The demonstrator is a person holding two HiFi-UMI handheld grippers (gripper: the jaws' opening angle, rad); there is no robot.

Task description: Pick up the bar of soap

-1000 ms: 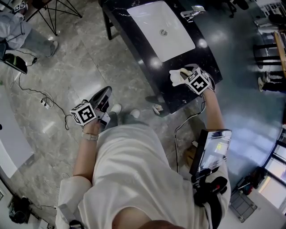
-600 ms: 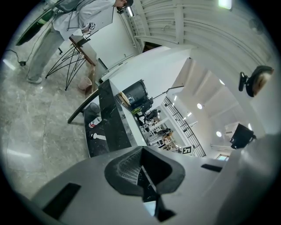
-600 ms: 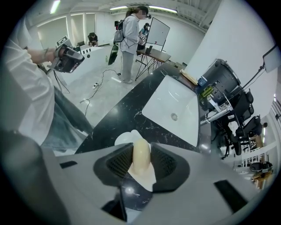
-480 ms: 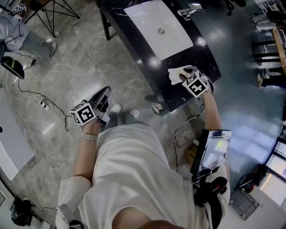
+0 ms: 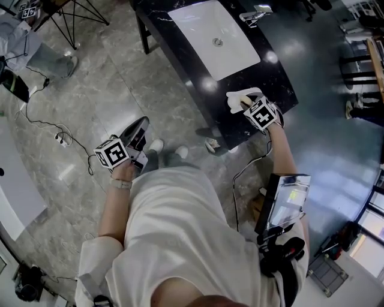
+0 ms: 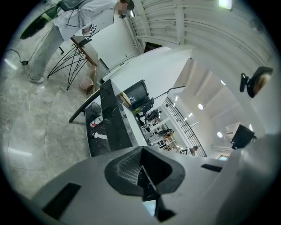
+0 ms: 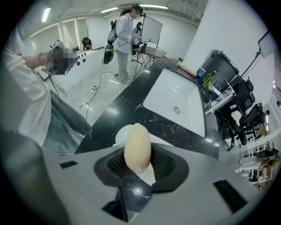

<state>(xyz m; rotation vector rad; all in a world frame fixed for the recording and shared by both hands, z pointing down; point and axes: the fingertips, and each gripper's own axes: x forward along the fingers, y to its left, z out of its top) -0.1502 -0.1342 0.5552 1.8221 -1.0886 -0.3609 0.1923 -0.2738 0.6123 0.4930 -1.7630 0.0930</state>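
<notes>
The pale yellow bar of soap (image 7: 137,147) stands on edge between the pads of my right gripper (image 7: 137,169). The jaws are closing on it. It is just above a white soap dish (image 7: 119,132) on the black countertop (image 7: 131,114). In the head view the right gripper (image 5: 245,103) is over the near right corner of the countertop, with the soap dish (image 5: 237,97) at its tip. My left gripper (image 5: 140,125) hangs low over the floor to the left, with its jaws together and nothing in them.
A white sink basin (image 5: 216,37) is set into the black countertop (image 5: 198,78), with a chrome faucet (image 5: 255,17) at its far side. Cables (image 5: 54,129) lie on the grey floor to the left. People stand near a folding table (image 7: 147,52) farther off.
The right gripper has shifted slightly along the countertop's corner with the soap between its jaws. The left gripper has stayed where it was.
</notes>
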